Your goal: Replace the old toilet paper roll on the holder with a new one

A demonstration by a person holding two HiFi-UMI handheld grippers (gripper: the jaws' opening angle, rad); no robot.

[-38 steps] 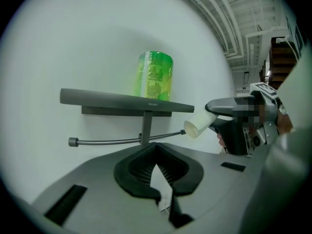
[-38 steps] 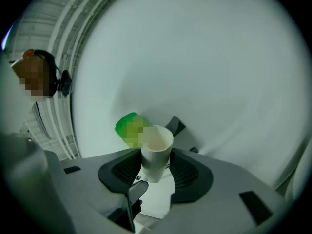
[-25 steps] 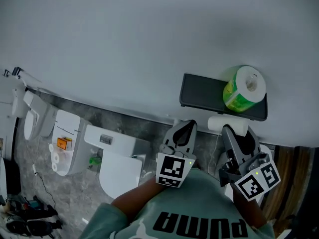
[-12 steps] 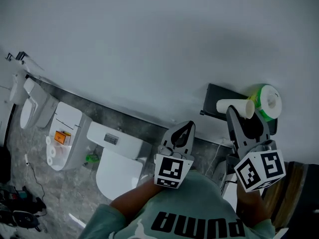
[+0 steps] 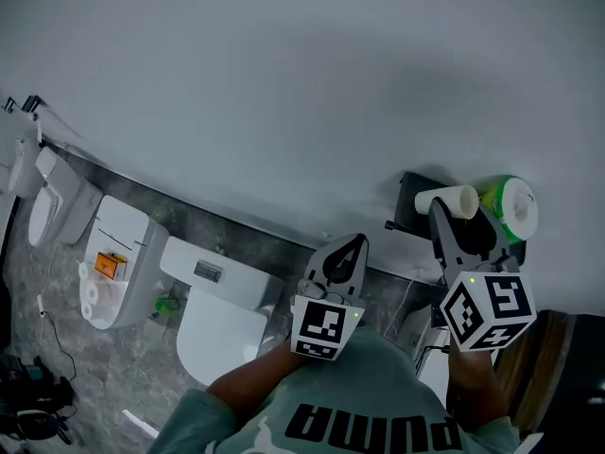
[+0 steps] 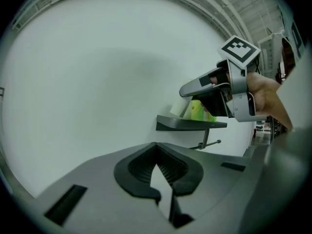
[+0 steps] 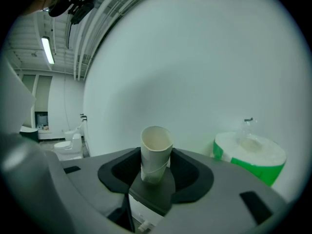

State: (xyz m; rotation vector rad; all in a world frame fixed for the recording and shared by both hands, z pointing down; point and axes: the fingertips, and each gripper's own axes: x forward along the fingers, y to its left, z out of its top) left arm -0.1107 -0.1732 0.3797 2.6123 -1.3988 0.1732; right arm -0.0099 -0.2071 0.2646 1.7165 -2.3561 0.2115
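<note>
My right gripper (image 5: 454,220) is shut on a bare white cardboard tube (image 5: 446,200), held level in front of the black wall shelf (image 5: 408,197). In the right gripper view the tube (image 7: 156,147) stands upright between the dark pads of that gripper (image 7: 156,167). A full roll in green wrap (image 5: 511,210) sits on the shelf just right of the tube, and the same roll (image 7: 248,155) shows close by in the right gripper view. My left gripper (image 5: 351,244) hovers lower and to the left, its jaws together with nothing in them. The left gripper view shows the shelf (image 6: 190,125) and the bare holder bar (image 6: 210,143).
A plain white wall fills most of each view. Below left on the grey stone floor stand a white toilet (image 5: 222,320), a white unit with an orange label (image 5: 113,268) and another toilet (image 5: 52,211). A wooden panel (image 5: 558,367) is at the lower right.
My right gripper has risen with the tube from below the shelf to shelf height and rolled. The left gripper drifted slightly. The head view swung, shifting the shelf right.
</note>
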